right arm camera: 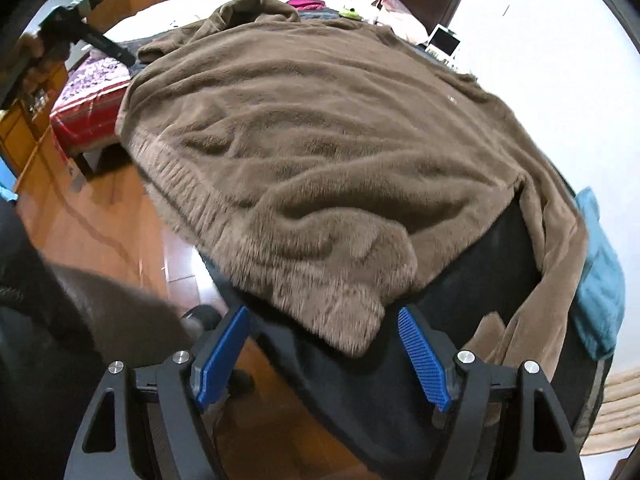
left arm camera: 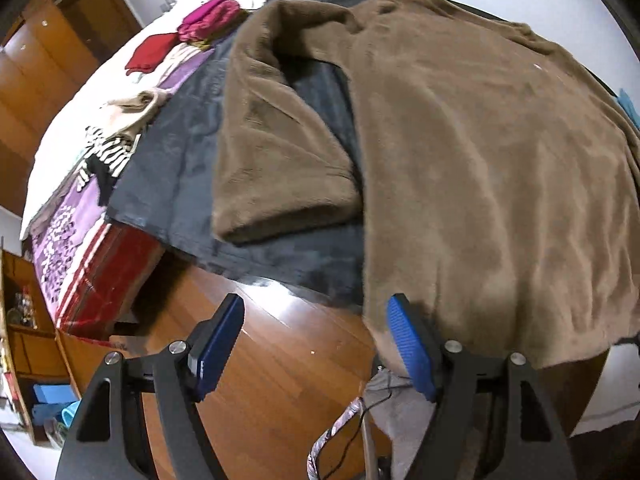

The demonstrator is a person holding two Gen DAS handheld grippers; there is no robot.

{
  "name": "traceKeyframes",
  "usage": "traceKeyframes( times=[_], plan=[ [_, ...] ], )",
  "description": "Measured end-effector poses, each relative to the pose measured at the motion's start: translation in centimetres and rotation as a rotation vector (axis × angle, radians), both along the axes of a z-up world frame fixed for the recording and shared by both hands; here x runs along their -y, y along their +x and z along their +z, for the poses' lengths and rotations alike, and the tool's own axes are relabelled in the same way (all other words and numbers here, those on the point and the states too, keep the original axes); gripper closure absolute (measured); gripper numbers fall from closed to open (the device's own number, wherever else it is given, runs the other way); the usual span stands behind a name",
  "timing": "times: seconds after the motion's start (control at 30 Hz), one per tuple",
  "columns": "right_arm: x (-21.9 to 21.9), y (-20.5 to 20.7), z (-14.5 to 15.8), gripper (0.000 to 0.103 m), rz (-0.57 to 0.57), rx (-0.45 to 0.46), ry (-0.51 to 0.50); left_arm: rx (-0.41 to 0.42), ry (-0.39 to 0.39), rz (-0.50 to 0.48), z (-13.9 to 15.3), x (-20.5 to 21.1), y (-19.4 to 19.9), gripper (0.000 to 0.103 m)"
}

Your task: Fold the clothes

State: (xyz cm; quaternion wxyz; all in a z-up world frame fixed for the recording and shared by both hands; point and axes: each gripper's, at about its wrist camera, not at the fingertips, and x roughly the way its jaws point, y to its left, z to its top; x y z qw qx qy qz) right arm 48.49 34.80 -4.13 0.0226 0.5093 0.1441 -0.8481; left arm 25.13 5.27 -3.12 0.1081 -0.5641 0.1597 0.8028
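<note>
A fuzzy brown sweater (left arm camera: 492, 168) lies spread flat on a dark cloth-covered table (left arm camera: 184, 184). Its left sleeve (left arm camera: 276, 160) lies bent beside the body. In the right wrist view the sweater (right arm camera: 328, 144) fills the table, hem corner toward me, and its right sleeve (right arm camera: 556, 292) hangs over the right edge. My left gripper (left arm camera: 316, 320) is open and empty, just off the near table edge by the hem's left corner. My right gripper (right arm camera: 324, 328) is open and empty, its jaws on either side of the hem's near corner (right arm camera: 352, 332), apart from it.
A bed (left arm camera: 80, 120) with several loose garments stands left of the table, including a magenta piece (left arm camera: 208, 20) and a red one (left arm camera: 152, 52). A wooden floor (left arm camera: 280, 360) lies below. A teal cloth (right arm camera: 600, 280) hangs at the table's right edge. Wooden wardrobes stand at far left.
</note>
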Motion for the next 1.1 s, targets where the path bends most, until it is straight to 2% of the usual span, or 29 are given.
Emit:
traceKeyframes(
  times=[0.17, 0.33, 0.43, 0.53, 0.63, 0.7, 0.8, 0.9, 1.0, 1.1],
  plan=[
    [-1.3, -2.5, 0.8, 0.026, -0.118, -0.063, 0.013, 0.0, 0.022, -0.042, -0.3, -0.7, 1.6, 0.025],
    [-3.9, -3.9, 1.1, 0.026, -0.272, -0.069, -0.052, -0.018, 0.041, -0.106, -0.8, -1.2, 4.2, 0.025],
    [-2.9, -4.1, 0.6, 0.026, -0.246, -0.055, 0.012, -0.04, 0.043, -0.142, -1.0, -1.6, 6.1, 0.025],
    [-0.7, -3.7, -0.2, 0.026, -0.147, -0.044, 0.139, -0.062, 0.019, -0.188, -1.9, -1.8, 8.3, 0.025],
    [-0.8, -3.6, -0.7, 0.026, -0.145, -0.006, 0.118, -0.061, -0.029, -0.2, -4.3, -1.8, 10.0, 0.025],
    [-1.7, -3.8, -0.8, 0.026, -0.186, 0.01, 0.081, -0.075, -0.046, -0.187, -6.0, -1.8, 10.7, 0.025],
    [-3.7, -4.3, -0.5, 0.026, -0.27, 0.026, -0.009, -0.095, -0.022, -0.137, -8.0, -1.9, 10.8, 0.025],
    [-4.9, -4.4, -0.3, 0.026, -0.318, 0.042, -0.053, -0.104, 0.048, -0.057, -9.2, -1.9, 9.8, 0.025],
    [-5.3, -4.5, -0.3, 0.026, -0.32, 0.051, -0.051, -0.109, 0.144, 0.042, -9.1, -1.7, 8.3, 0.025],
    [-5.5, -4.6, -0.4, 0.026, -0.325, 0.056, -0.055, -0.111, 0.189, 0.074, -8.5, -1.5, 7.6, 0.026]
  ],
)
